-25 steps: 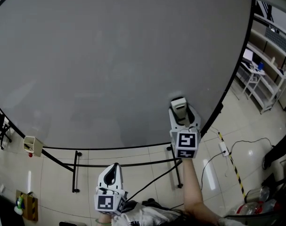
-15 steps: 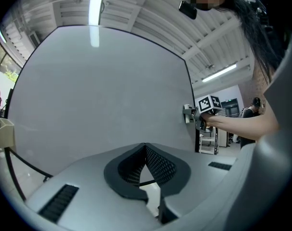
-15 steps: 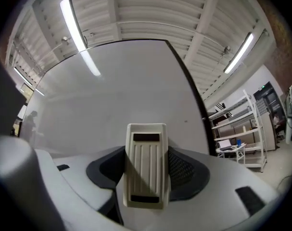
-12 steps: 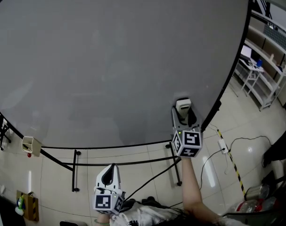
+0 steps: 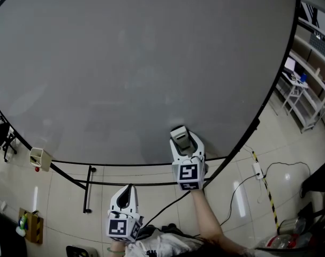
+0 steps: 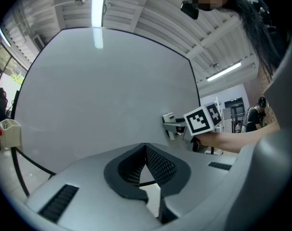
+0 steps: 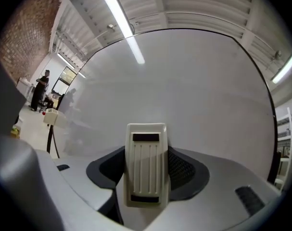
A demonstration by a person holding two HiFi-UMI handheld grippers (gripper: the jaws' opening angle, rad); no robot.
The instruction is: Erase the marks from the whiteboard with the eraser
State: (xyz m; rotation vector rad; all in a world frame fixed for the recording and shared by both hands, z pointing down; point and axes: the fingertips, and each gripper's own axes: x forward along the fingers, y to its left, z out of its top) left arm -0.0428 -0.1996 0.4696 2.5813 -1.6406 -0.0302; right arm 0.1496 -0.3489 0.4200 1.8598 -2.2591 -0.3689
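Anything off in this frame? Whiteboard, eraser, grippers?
Nothing stands out. The right gripper is shut on the eraser, held straight between its jaws against the whiteboard near its lower edge. The whiteboard shows only faint smudges, no clear marks or damage. The left gripper is shut and empty, held low off the whiteboard.

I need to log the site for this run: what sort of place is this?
Probably a workshop or lab room: a big whiteboard on a floor stand, metal shelving at the right, a power strip on the tiled floor, tube lights under a bare ribbed ceiling.
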